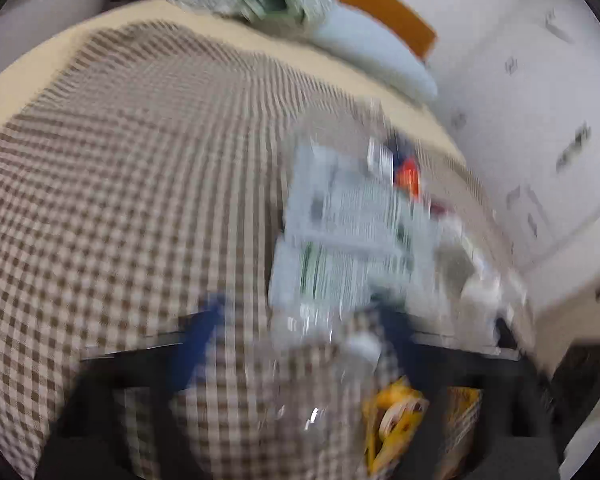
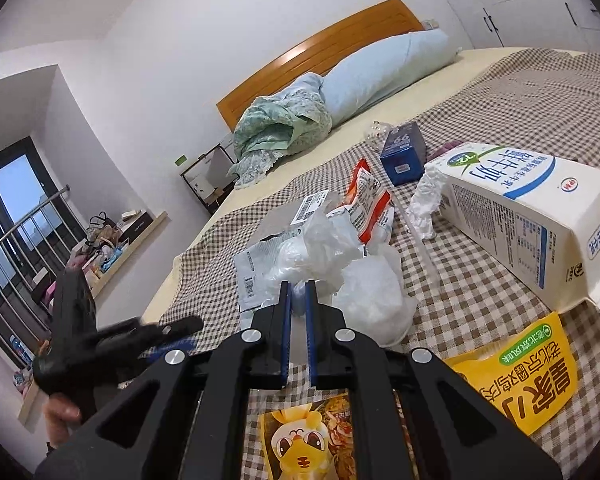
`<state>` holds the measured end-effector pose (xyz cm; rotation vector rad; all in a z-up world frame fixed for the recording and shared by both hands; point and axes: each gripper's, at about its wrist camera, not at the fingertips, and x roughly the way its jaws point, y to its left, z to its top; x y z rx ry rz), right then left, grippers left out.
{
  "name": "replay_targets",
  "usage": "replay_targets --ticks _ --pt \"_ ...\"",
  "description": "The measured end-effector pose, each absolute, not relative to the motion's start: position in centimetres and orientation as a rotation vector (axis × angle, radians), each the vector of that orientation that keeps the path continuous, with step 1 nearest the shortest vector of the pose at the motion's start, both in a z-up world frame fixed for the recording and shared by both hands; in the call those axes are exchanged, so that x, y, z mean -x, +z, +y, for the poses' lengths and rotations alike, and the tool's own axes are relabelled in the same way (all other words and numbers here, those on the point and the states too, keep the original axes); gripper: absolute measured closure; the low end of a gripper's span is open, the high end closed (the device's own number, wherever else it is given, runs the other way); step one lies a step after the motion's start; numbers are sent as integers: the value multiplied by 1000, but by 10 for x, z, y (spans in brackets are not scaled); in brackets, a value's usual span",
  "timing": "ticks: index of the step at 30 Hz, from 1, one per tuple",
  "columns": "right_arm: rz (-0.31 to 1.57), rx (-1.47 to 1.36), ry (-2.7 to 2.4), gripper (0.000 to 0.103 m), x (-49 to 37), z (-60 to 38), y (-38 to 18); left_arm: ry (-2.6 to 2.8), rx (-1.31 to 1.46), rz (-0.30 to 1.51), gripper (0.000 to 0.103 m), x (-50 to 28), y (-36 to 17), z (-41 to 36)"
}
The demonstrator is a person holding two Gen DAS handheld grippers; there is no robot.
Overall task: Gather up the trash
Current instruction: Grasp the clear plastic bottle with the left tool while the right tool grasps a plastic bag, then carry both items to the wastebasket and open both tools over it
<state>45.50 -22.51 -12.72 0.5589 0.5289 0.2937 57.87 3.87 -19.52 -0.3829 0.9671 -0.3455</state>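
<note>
Trash lies on a brown checked bedspread (image 2: 480, 280). My right gripper (image 2: 299, 300) is shut on a clear plastic bottle, gripping its neck (image 2: 299, 296); crumpled white plastic wrap (image 2: 340, 264) lies just beyond. The left wrist view is badly blurred: that same bottle (image 1: 340, 240), with a pale label, fills its middle. My left gripper (image 1: 300, 320) shows blue fingers (image 1: 200, 332) spread wide on either side of the bottle, open. From the right wrist view it appears at the left (image 2: 112, 340).
A white milk carton (image 2: 520, 216), a blue box (image 2: 404, 152), an orange-white wrapper (image 2: 368, 200) and yellow snack bags (image 2: 528, 376) lie on the spread. A pale blue pillow (image 2: 384, 72) and green quilt (image 2: 284, 128) lie by the wooden headboard (image 2: 320, 48). A window is at far left.
</note>
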Motion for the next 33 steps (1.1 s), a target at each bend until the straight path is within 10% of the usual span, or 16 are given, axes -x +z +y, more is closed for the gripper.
replay_targets --ticks 12,24,33 --pt "557 -582 320 96 -460 -223 -131 -377 445 1069 99 -579 -228 27" --pt "489 -549 345 96 -431 -239 -89 -318 424 718 99 -519 -98 50" --pt "473 -311 127 96 -299 -390 -43 -592 101 644 99 -438 -42 -110"
